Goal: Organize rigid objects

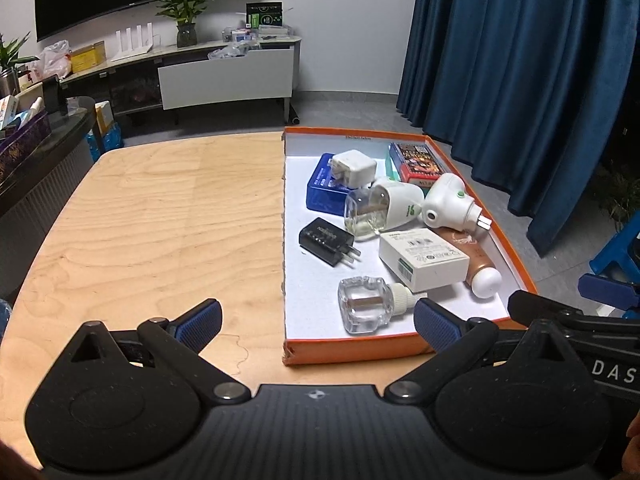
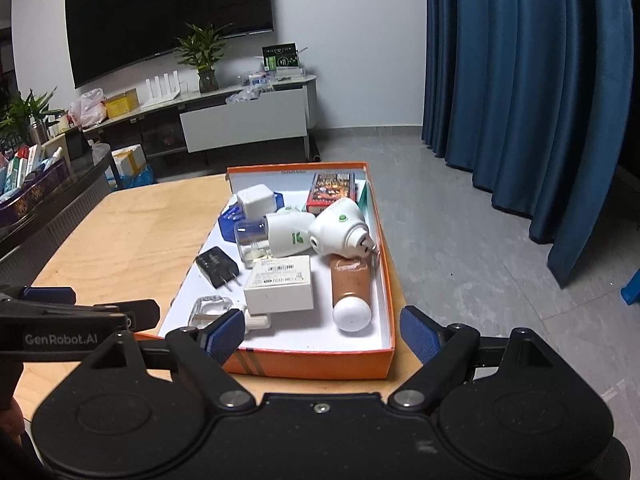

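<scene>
An orange box (image 1: 352,350) (image 2: 312,364) sits on the wooden table (image 1: 152,232) at its right edge. In it lie a clear refill bottle (image 1: 366,308) (image 2: 212,310), a black charger (image 1: 326,240) (image 2: 218,266), a white carton (image 1: 422,258) (image 2: 280,284), a tan tube (image 1: 482,270) (image 2: 351,292), two white plug-in devices (image 1: 450,200) (image 2: 340,228), a white adapter (image 1: 354,168), a blue case (image 1: 322,190) and a red box (image 1: 416,158). My left gripper (image 1: 318,326) is open and empty at the box's near edge. My right gripper (image 2: 322,334) is open and empty over that near edge.
A TV cabinet (image 1: 224,76) with plants and clutter stands against the far wall. A dark side table (image 1: 36,152) with boxes is at the left. Blue curtains (image 1: 520,60) hang at the right. The table's left half shows bare wood.
</scene>
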